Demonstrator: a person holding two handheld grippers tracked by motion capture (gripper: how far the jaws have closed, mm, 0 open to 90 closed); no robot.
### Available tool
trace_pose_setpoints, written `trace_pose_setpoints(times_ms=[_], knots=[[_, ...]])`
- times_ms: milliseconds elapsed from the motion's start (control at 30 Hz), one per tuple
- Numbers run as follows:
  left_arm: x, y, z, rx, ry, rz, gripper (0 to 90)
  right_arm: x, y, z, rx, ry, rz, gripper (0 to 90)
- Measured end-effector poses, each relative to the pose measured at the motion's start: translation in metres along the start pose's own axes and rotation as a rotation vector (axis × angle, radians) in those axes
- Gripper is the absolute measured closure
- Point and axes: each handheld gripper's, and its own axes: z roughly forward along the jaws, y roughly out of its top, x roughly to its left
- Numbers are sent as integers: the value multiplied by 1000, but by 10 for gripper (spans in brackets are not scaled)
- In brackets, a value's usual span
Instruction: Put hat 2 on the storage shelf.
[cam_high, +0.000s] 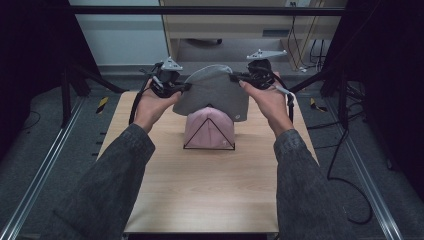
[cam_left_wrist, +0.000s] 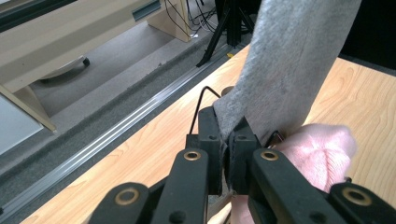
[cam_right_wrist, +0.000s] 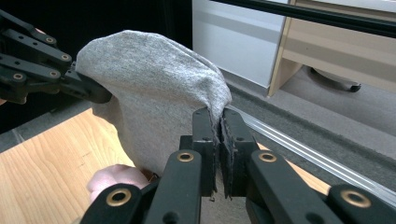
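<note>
A grey knitted beanie (cam_high: 212, 92) hangs stretched between both grippers above the far half of the table. My left gripper (cam_high: 184, 87) is shut on its left edge; in the left gripper view the grey cloth (cam_left_wrist: 285, 70) is pinched between the jaws of this gripper (cam_left_wrist: 226, 140). My right gripper (cam_high: 234, 78) is shut on the right edge, cloth (cam_right_wrist: 159, 84) clamped at the tips of that gripper (cam_right_wrist: 219, 123). Below the grey beanie a pink beanie (cam_high: 210, 127) sits on a black wire stand (cam_high: 209, 147). The left gripper (cam_right_wrist: 95, 91) also shows at the upper left of the right gripper view.
The light wooden table (cam_high: 200, 195) has bare room in front of the stand. Metal floor rails (cam_high: 45, 165) run along both sides. A wooden cabinet (cam_high: 240, 25) and cables (cam_high: 350, 165) lie beyond and to the right.
</note>
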Motion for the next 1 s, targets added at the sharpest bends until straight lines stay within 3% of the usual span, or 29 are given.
trace_pose_setpoints(times_ms=[333, 1000], knots=[[-4, -12, 0, -7, 14, -16, 870, 9, -7, 0, 19, -8, -23, 859], [0, -39, 18, 31, 3, -34, 870, 12, -28, 24, 90, -13, -24, 859]])
